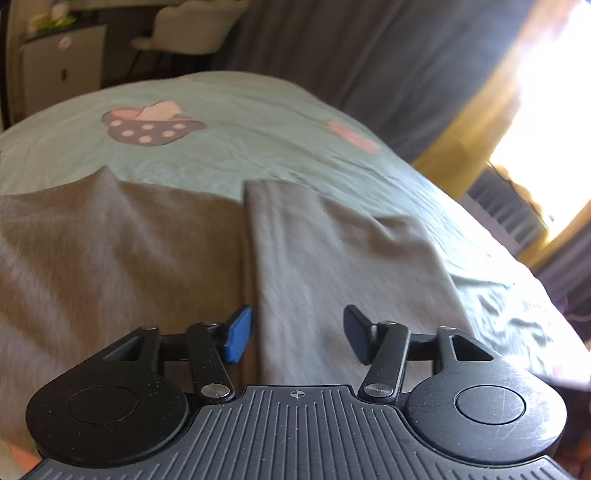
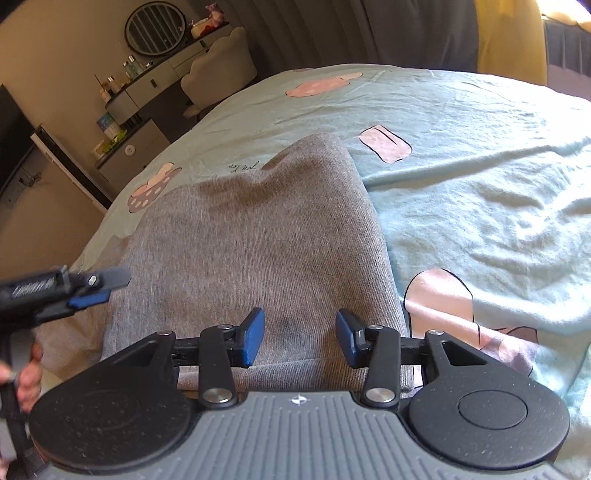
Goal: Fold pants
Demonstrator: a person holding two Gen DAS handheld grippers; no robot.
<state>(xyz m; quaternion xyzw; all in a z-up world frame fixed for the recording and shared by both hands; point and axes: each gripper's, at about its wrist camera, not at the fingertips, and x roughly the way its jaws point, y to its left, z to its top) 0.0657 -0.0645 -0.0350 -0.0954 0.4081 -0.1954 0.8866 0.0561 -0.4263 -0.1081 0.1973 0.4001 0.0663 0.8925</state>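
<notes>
Grey pants (image 2: 251, 236) lie folded on the mint bedsheet (image 2: 480, 177). Left tongs (image 1: 297, 334) and right tongs (image 2: 300, 339) gape wide, apparently just above the fabric.

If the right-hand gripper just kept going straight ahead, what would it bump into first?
Most likely the grey pants: the right gripper, fingers open, points along them low over the bed. Depth is hard to judge.

One pair of grey pants (image 2: 255, 236) lies on one bed (image 2: 480, 166). Two tongs show: the right tongs (image 2: 300, 339) and the left tongs (image 2: 99, 284). One chair (image 2: 221, 70), one round mirror (image 2: 155, 27), and one hand (image 2: 27, 373) at the left edge.
</notes>
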